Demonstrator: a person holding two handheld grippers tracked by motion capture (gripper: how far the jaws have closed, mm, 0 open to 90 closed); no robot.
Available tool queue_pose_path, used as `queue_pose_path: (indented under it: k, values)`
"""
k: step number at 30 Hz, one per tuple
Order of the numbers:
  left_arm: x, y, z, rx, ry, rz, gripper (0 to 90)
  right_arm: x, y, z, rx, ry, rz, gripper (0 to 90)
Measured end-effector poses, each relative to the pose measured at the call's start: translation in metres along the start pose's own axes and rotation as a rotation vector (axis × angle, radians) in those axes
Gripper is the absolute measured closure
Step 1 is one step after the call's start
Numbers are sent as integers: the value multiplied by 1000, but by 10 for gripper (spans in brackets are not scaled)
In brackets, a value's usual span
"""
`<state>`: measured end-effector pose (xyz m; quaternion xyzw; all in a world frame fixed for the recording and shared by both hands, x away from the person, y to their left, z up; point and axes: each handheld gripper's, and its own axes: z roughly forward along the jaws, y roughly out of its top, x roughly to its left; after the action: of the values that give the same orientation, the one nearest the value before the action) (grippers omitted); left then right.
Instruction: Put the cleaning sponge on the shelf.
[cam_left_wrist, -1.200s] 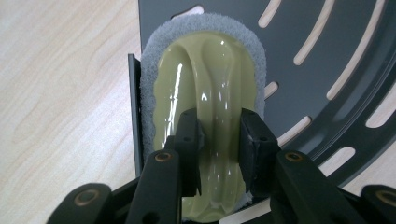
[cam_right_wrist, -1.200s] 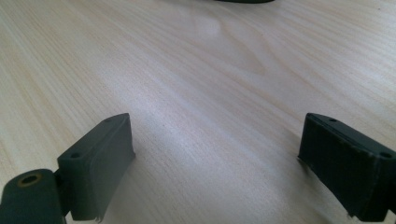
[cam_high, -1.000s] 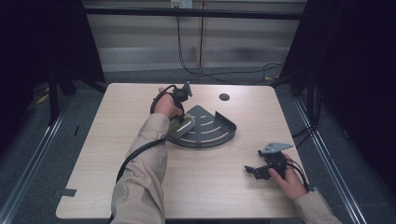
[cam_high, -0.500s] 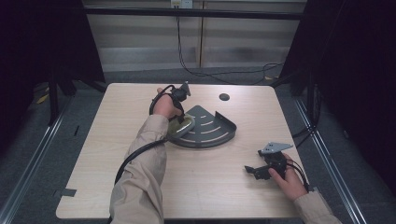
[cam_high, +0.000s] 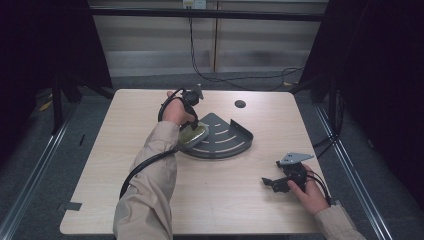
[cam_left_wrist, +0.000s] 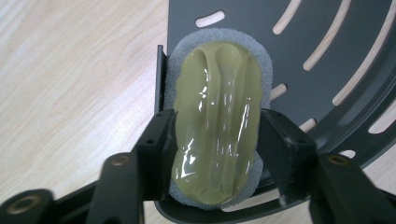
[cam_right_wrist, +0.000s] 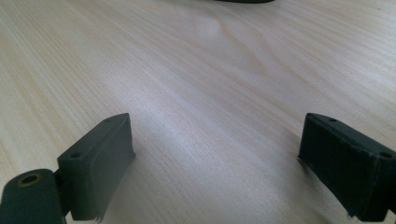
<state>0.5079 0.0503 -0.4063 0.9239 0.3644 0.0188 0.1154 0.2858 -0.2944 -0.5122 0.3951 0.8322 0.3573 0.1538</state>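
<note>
A dark grey quarter-round slotted rack (cam_high: 225, 137) lies on the middle of the table. An olive-green sponge with a grey scrub pad (cam_left_wrist: 215, 123) rests on the rack's left edge. My left gripper (cam_left_wrist: 217, 140) is shut on the sponge, one jaw on each long side. In the high view the sponge (cam_high: 192, 135) sits under the left hand at the rack's left corner, with the left gripper (cam_high: 192, 131) above it. My right gripper (cam_high: 268, 183) rests low at the table's right front, open, with nothing between its jaws; the right gripper (cam_right_wrist: 215, 158) looks over bare wood.
The wooden table (cam_high: 125, 165) has a small dark round hole or cap (cam_high: 240, 104) near its far edge. Black cables (cam_high: 150, 167) trail from both grippers. Dark frames and curtains stand on both sides of the table.
</note>
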Motion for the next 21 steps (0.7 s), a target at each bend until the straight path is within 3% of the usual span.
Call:
queue_pose_path:
  k: [6, 14, 21]
  values:
    - [-2, -3, -6, -9, 15, -18, 323, 0, 0, 0, 0, 0, -1, 93]
    - [-3, -7, -13, -30, 23, -35, 246, 0, 0, 0, 0, 2, 0, 93]
    - [-5, -11, -14, -22, 12, -24, 215, 0, 0, 0, 0, 2, -1, 94]
